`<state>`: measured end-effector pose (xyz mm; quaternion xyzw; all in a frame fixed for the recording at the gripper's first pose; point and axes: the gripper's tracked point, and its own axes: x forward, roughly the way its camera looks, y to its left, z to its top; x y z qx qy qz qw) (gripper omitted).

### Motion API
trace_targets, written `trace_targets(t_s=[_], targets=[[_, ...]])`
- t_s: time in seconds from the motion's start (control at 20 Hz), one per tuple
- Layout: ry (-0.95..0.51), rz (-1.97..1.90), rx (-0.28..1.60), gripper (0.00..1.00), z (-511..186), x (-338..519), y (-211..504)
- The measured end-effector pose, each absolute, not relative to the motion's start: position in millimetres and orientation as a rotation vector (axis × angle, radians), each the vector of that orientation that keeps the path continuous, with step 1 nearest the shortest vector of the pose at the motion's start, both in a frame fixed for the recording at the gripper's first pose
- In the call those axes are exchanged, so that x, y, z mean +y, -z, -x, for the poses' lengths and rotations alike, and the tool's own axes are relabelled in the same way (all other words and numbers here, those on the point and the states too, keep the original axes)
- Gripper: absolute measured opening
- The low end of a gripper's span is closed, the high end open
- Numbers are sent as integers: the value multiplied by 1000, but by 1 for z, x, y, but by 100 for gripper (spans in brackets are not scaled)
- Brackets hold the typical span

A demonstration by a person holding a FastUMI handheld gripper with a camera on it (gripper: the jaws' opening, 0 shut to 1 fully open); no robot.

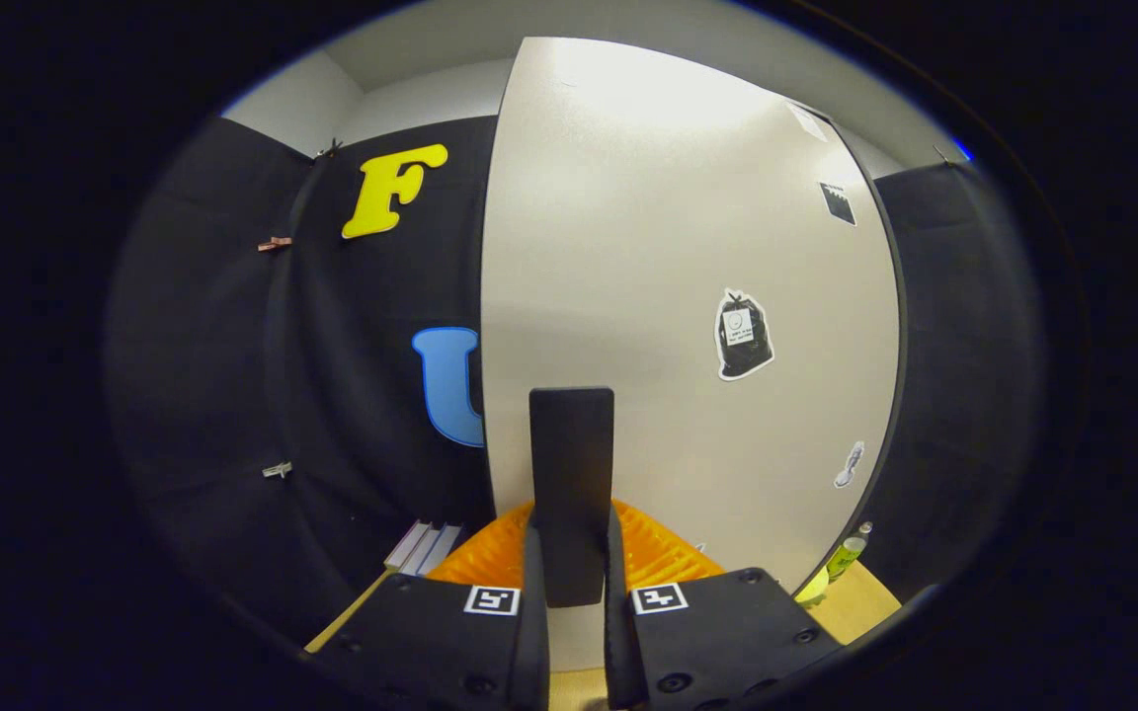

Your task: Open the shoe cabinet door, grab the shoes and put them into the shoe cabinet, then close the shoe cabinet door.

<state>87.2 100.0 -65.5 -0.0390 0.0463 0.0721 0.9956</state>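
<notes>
Tongs [572, 553]: narrowed, both fingers pressed on the sides of a black door handle [572, 474] that stands upright between them.
Shoe cabinet door [668, 296]: pale panel straight ahead of the fingers, seen face-on, carrying the handle and a few stickers [744, 334].
Orange ridged thing [653, 553]: low behind the fingers at the foot of the door; what it is I cannot tell.
Tabletop [865, 602]: tan surface below, with a green bottle [848, 556] near the door's right edge.
</notes>
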Motion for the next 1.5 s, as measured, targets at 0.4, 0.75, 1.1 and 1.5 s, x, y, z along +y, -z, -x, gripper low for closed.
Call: trace_targets(t_s=[0.4, 0.75, 1.1, 1.5], targets=[[-293, 42, 127, 26, 1, 43, 55], [-348, 35, 130, 26, 66, -39, 44], [-256, 27, 132, 25, 92, -119, 33], [-108, 31, 96, 24, 122, -188, 10]])
